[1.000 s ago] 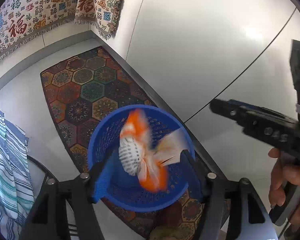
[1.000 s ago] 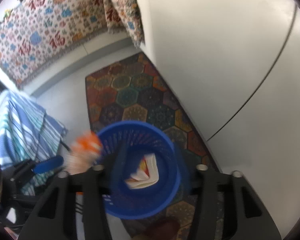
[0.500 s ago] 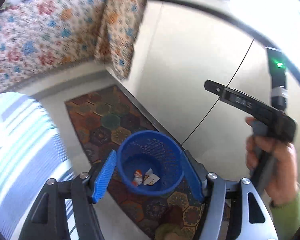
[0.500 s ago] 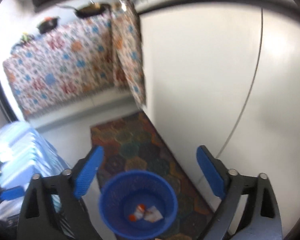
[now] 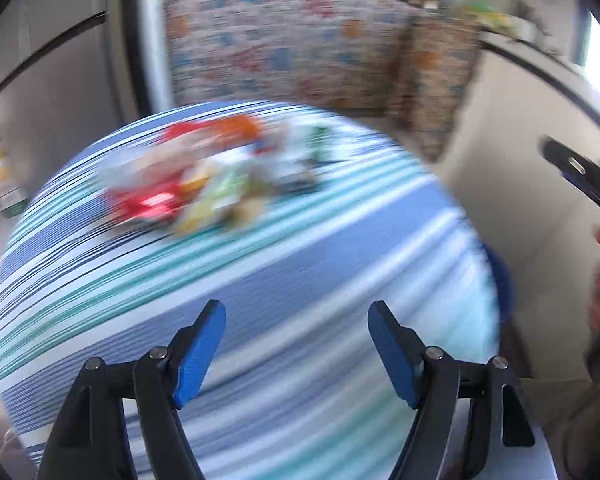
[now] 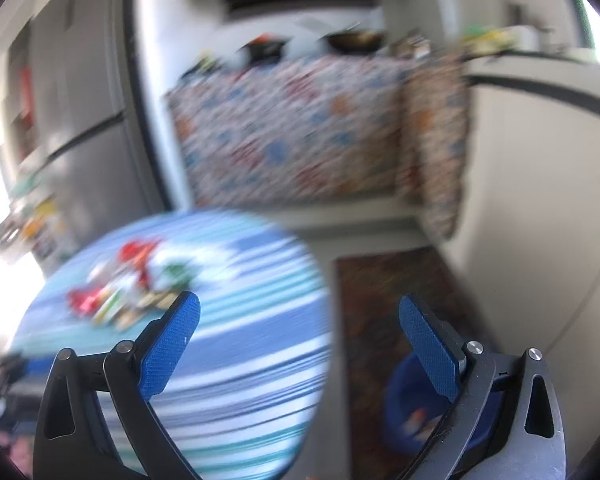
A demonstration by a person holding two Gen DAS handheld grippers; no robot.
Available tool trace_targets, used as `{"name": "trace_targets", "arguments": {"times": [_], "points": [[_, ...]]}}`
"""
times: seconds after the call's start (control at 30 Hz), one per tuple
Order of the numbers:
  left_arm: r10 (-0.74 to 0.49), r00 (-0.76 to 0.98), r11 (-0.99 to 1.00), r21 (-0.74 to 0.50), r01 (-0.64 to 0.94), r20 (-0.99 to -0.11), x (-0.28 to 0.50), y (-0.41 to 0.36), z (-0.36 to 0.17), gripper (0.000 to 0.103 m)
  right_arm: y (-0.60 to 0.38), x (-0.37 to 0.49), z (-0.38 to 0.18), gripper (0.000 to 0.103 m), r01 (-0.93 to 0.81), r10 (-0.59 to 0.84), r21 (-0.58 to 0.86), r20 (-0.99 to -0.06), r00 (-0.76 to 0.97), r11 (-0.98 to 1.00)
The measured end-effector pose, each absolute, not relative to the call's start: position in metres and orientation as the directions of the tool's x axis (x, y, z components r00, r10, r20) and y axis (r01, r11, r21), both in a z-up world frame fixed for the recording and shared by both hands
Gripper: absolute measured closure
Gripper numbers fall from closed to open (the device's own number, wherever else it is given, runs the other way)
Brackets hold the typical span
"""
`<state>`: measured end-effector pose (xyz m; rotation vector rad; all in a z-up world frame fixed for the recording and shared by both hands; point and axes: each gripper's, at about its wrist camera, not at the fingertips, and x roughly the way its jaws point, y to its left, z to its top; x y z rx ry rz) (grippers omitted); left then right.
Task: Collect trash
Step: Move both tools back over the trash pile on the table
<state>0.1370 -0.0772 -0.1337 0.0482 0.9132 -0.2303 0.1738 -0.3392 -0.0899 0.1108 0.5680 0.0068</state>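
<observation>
Both views are motion-blurred. A pile of trash wrappers (image 5: 204,176), red, orange, green and white, lies on a round table with a blue striped cloth (image 5: 300,280). My left gripper (image 5: 296,348) is open and empty above the table's near part. My right gripper (image 6: 300,344) is open and empty, higher, over the table edge; the wrapper pile (image 6: 128,284) sits far left of it. The blue basket (image 6: 416,412) with some trash inside stands on the floor behind the right finger. The right gripper (image 5: 588,184) also shows at the right edge of the left wrist view.
A patterned rug (image 6: 388,300) lies on the floor under the basket. A patterned cloth (image 6: 292,128) hangs over the counter behind. White cabinet doors (image 6: 540,200) are on the right and a fridge (image 6: 80,120) on the left.
Both grippers have swung up and left, away from the basket and toward the round table. The wrapper that fell from the left gripper now lies in the basket.
</observation>
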Motion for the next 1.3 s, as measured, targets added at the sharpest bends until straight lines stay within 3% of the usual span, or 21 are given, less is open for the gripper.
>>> {"name": "trace_targets", "arguments": {"times": [0.17,0.27,0.6,0.73,1.1,1.23,1.3], "points": [[-0.097,0.595,0.993,-0.041,0.106,-0.798,0.159,-0.018,-0.160,0.028,-0.248,0.190,-0.136,0.003,-0.163,0.168,0.068,-0.641,0.749,0.984],[-0.066,0.593,0.996,-0.016,0.089,-0.803,0.170,-0.003,-0.169,0.028,-0.212,0.202,-0.161,0.003,-0.222,0.173,0.021,-0.700,0.693,0.975],[-0.040,0.584,0.997,0.002,0.072,-0.811,0.195,0.023,-0.182,0.028,-0.184,0.236,-0.198,0.003,-0.224,0.120,-0.021,-0.793,0.597,0.974],[-0.037,0.601,0.997,0.008,0.073,-0.798,0.191,0.025,-0.183,0.020,-0.182,0.246,-0.209,0.003,-0.224,0.104,-0.029,-0.822,0.560,0.974],[-0.038,0.595,0.997,0.007,0.073,-0.803,0.198,0.024,-0.186,0.012,-0.190,0.254,-0.195,0.005,-0.244,0.149,-0.007,-0.776,0.613,0.970],[-0.040,0.590,0.997,0.008,0.079,-0.807,0.201,0.022,-0.186,0.008,-0.178,0.272,-0.167,0.009,-0.291,0.232,0.039,-0.704,0.671,0.956],[-0.040,0.590,0.997,0.008,0.078,-0.807,0.200,0.023,-0.186,0.007,-0.168,0.280,-0.160,0.017,-0.316,0.260,0.047,-0.685,0.680,0.948]]}}
